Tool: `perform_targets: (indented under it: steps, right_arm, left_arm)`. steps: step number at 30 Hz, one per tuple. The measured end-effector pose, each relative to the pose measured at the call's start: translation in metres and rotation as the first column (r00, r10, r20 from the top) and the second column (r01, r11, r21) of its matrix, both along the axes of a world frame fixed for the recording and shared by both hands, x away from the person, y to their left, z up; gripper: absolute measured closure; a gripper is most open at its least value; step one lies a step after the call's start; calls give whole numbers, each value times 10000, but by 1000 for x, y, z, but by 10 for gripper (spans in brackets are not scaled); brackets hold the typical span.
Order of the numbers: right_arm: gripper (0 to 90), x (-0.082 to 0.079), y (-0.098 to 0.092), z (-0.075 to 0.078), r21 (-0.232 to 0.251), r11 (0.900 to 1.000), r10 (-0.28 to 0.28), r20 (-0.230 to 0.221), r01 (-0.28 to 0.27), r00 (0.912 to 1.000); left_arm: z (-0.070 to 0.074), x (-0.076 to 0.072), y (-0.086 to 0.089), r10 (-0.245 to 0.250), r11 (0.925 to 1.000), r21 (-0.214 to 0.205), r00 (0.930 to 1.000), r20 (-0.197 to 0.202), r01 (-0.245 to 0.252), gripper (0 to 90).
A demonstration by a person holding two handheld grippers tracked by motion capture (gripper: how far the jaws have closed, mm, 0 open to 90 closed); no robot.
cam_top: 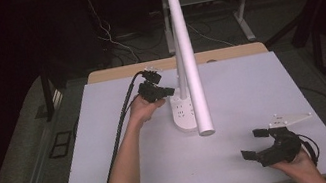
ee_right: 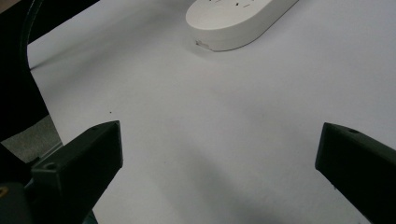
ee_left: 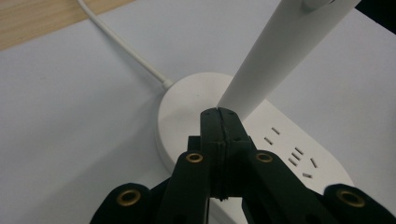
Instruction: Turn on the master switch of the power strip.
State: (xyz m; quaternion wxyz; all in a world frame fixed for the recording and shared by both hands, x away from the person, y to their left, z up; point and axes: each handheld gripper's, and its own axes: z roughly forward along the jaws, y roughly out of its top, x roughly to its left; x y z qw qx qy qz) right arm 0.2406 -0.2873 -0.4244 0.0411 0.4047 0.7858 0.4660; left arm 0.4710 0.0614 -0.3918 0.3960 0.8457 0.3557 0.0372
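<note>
Closed left gripper at the lamp base

Your left gripper (ee_left: 218, 111), jaws pressed together and empty, sits over the lamp base (ee_left: 187, 100) mid-table; your right gripper (cam_top: 257, 144) rests wide open, holding nothing. No readable lettering.

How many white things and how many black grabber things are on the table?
White things: 1, the desk lamp, counting its base with the sockets and its cord.
Black grabbers: 2, the left gripper and the right gripper.
Total: 3
</note>
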Motion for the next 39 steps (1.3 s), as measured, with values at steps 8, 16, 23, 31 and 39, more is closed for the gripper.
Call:
perform_targets:
  steps: [8, 16, 23, 31, 39]
  right_arm:
    - [3, 0, 0, 0, -4, 10000, 34, -17, -34, 10000]
    - [3, -1, 0, 0, 8, 10000, 31, -104, -31, 9999]
    - [3, -2, 1, 0, 15, 10000, 40, -105, -40, 9999]
    - [3, -2, 1, 0, -43, 9999, 102, -62, -102, 9999]
    - [3, -2, 2, -1, -25, 9999, 138, -79, -138, 9999]
  left_arm:
    - [-10, 2, -5, 177, 9998, -33, 9997, -162, -177, 897]
    - [-17, 3, -9, 250, 9996, 107, 9996, -107, -249, 896]
    - [-21, 4, -12, 461, 9989, 35, 9989, -126, -460, 895]
    - [-27, 7, -7, -52, 9994, 333, 10000, -81, 55, 892]
    - [-29, 5, -10, 258, 9996, 74, 9997, 34, -258, 895]
